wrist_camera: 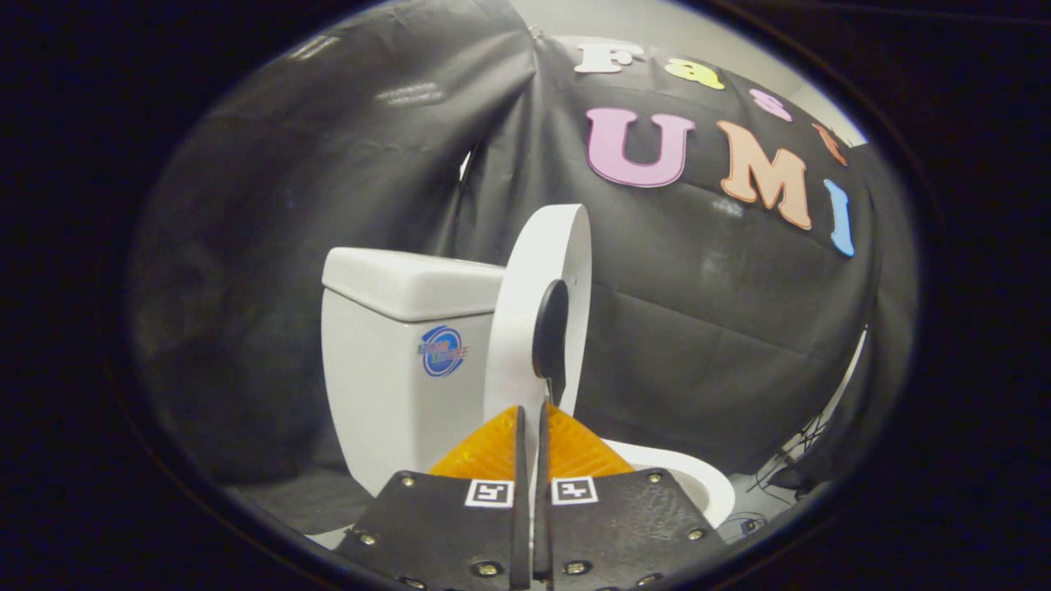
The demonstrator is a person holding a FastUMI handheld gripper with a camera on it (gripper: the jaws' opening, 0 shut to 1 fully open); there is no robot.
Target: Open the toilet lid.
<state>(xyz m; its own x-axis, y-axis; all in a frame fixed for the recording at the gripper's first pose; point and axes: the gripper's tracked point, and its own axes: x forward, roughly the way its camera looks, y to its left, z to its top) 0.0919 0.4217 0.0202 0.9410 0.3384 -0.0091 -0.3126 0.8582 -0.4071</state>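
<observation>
Here the white, rigid plastic toilet lid (pixel 538 304), raised near upright against the white ceramic tank (pixel 402 345) at ten o'clock, is pinched at its thin edge by the nearly closed gripper (pixel 532 410); a light, slippery part is judged.

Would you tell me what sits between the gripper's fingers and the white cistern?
In the gripper view, the raised white toilet lid, edge pinched by the gripper, stands before the cistern.
</observation>
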